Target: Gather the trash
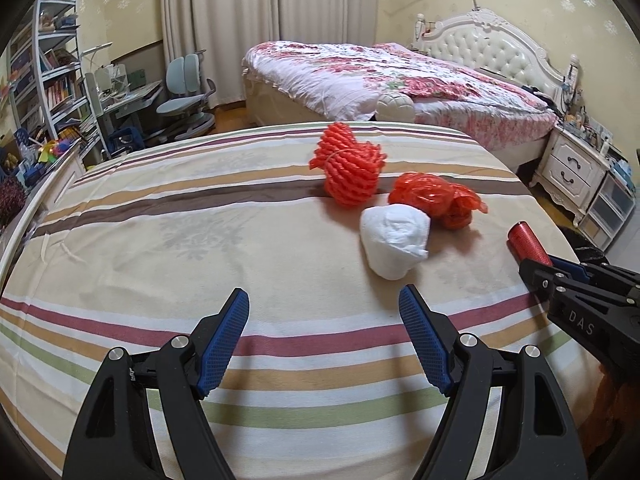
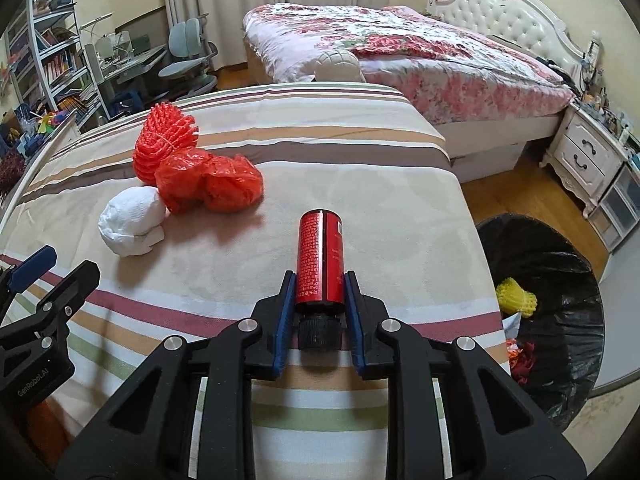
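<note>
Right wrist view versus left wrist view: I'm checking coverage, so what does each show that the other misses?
Only the right wrist view shows the black-lined trash bin with yellow foam netting inside. Only the left shows its own open left gripper head-on. Both show the red bottle clamped in the right gripper, white wad, and red netting.

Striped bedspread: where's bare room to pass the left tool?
Free: the wide stretch of striped bedspread left of the white wad. Crowded: the white wad, red bag and orange netting bunch together, with the right tool gripping the red bottle alongside.
</note>
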Tool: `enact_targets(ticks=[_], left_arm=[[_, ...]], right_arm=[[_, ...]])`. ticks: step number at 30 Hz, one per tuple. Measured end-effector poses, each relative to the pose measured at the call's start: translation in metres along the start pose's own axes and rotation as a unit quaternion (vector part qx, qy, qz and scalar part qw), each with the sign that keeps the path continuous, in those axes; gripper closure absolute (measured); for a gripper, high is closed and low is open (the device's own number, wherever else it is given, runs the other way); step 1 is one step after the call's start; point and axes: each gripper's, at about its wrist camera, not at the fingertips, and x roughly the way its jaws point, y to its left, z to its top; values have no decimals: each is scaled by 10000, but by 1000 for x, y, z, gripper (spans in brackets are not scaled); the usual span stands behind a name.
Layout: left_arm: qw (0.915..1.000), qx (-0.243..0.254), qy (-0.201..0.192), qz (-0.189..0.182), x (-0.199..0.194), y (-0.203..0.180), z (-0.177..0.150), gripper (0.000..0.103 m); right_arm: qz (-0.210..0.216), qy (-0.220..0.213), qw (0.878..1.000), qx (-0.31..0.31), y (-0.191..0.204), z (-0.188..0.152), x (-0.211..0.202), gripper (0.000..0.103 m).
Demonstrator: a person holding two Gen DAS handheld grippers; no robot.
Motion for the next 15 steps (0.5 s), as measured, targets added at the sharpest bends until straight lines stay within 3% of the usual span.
enact_targets(ticks=[15], left_arm=[[9999,27,96,-64,23,-26,20,28]], right_arm=[[144,-66,9998,131,-13,4,4,80]])
